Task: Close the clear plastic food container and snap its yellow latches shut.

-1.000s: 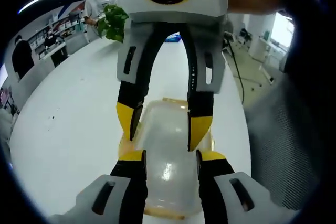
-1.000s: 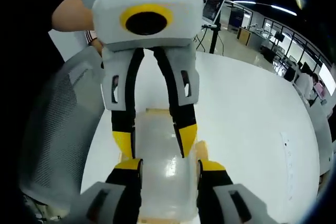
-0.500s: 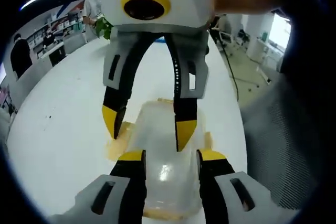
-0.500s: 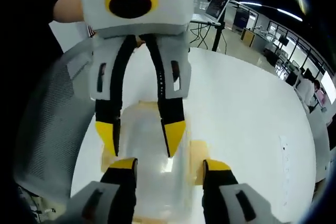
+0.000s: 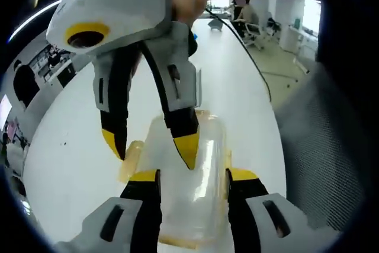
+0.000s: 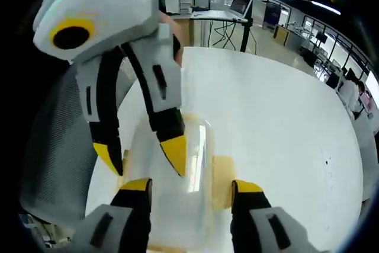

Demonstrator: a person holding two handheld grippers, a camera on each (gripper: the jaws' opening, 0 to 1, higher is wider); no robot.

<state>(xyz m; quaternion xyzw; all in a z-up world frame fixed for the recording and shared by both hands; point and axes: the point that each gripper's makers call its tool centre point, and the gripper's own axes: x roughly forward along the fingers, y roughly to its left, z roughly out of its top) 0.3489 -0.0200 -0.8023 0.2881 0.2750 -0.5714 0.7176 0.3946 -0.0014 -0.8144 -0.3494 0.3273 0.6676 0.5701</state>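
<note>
**Container lid down, latches still to press**

Container (image 5: 189, 176) lies on the white bench (image 5: 71, 146), between your left gripper (image 5: 192, 177) and right gripper (image 6: 189, 183), both spread open. Thin, glossy plastic will flex and skid; press at the yellow latches (image 6: 222, 179), not the lid's middle. Behind the bench, an open office.

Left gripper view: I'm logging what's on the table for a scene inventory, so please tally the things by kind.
Clear plastic container: 1
Grippers, the left gripper and the right gripper: 2
White table: 1
Total: 4
</note>
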